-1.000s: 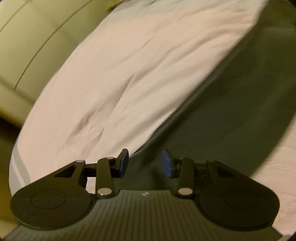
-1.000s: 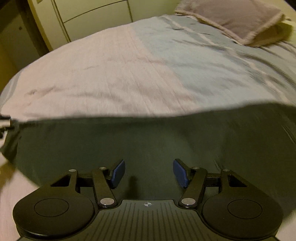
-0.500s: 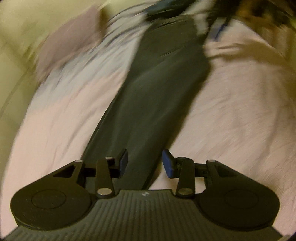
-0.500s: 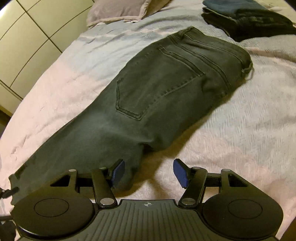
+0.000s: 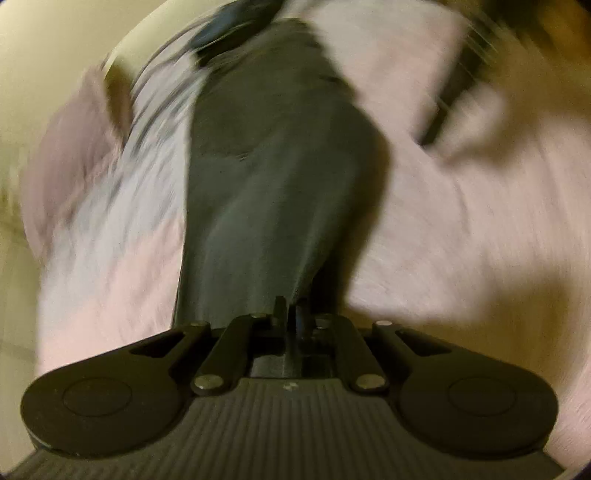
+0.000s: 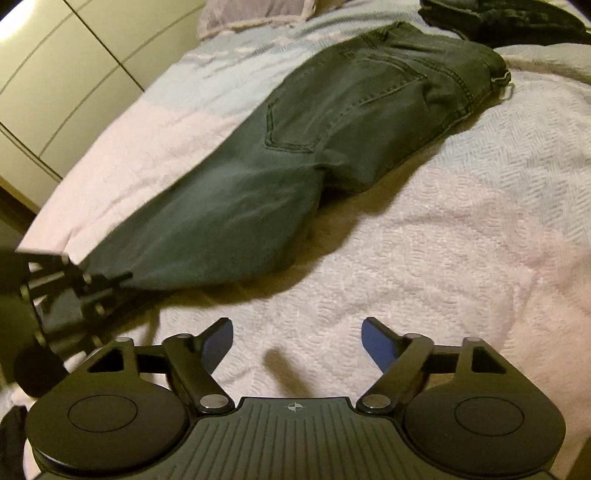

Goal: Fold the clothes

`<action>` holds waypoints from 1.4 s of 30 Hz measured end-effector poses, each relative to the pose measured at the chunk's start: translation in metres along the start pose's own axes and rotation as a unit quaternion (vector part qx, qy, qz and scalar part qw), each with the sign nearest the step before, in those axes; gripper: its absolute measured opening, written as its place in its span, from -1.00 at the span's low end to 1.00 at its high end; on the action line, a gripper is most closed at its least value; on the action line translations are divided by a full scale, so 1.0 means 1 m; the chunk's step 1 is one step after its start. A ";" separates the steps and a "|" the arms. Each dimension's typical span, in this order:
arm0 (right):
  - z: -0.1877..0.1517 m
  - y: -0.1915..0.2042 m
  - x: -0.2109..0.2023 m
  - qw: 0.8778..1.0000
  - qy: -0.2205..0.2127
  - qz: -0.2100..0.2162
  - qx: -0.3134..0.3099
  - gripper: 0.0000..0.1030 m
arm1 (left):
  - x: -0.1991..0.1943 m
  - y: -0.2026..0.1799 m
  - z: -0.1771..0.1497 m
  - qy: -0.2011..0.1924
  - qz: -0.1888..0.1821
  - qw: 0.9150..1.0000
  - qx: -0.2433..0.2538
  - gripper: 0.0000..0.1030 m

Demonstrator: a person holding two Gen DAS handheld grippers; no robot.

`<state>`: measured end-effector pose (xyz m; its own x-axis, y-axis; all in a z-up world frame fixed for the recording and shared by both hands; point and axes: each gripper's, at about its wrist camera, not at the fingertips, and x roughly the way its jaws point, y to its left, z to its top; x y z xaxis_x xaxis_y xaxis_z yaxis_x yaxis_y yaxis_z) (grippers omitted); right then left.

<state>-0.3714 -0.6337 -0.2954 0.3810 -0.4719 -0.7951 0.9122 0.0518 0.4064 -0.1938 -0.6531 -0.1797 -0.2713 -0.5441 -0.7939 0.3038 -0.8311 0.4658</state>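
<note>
A bed (image 6: 461,240) with a pink-and-blue cover carries dark jeans (image 6: 295,155), 1 pillow (image 6: 251,14) and folded clothes (image 6: 517,18).

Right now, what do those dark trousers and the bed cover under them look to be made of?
Dark trousers: probably denim, matte charcoal; heavy stitched seams and a sewn-on back pocket suggest jeans. Bed cover: a soft woven textile, perhaps cotton, matte pale pink and blue, with a raised herringbone-like weave. Exact fibres cannot be told.
</note>
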 end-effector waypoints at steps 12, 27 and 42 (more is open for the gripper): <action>0.002 0.055 0.062 0.993 -0.117 -0.019 0.030 0.56 | 0.000 0.075 0.002 -0.009 -0.066 0.986 -0.155 -0.96; 0.027 0.043 0.014 0.982 -0.105 -0.116 -0.108 -0.86 | -0.006 -0.011 -0.012 -0.034 -0.044 0.997 0.052 -0.95; 0.026 0.000 -0.025 0.991 -0.045 -0.124 -0.021 -0.87 | -0.006 -0.010 -0.028 0.012 -0.047 0.999 0.007 -0.79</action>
<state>-0.3845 -0.6450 -0.2638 0.1303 -0.5507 -0.8245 0.9824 -0.0409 0.1825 -0.1699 -0.6385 -0.1908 -0.2752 -0.4605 -0.8439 0.2644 -0.8802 0.3941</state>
